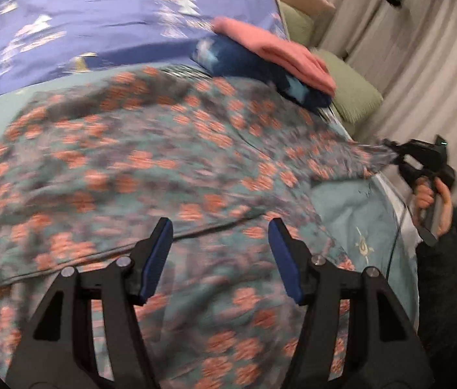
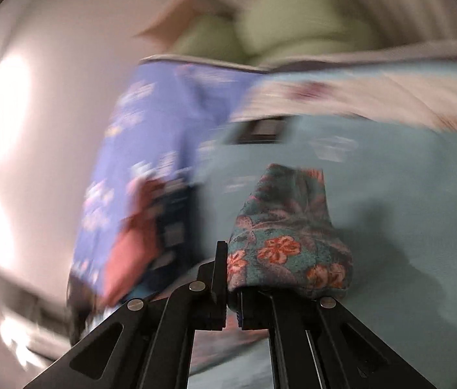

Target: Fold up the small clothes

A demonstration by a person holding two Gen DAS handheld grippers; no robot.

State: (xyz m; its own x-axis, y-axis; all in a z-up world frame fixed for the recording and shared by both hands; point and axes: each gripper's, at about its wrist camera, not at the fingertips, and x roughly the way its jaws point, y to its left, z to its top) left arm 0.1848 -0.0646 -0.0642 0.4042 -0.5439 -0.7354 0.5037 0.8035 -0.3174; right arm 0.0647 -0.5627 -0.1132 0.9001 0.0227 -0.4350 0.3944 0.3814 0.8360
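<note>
The left gripper [image 1: 220, 259] hangs wide open, holding nothing, just over the flowery cloth [image 1: 150, 162] spread on the bed [image 1: 351, 207]. Off to the side, the right gripper [image 1: 398, 155] pinches a corner of that cloth tight. Farther back lies a pink folded cloth [image 1: 280, 55] on a dark blue one [image 1: 247, 64].

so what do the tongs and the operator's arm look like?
Left tongs: black angular linkage arms, silver pivot bolts, blue pads. Right tongs: same black frame and bolts; a small green light shows on the body. Bare hand on a black handle, dark sleeve.
</note>
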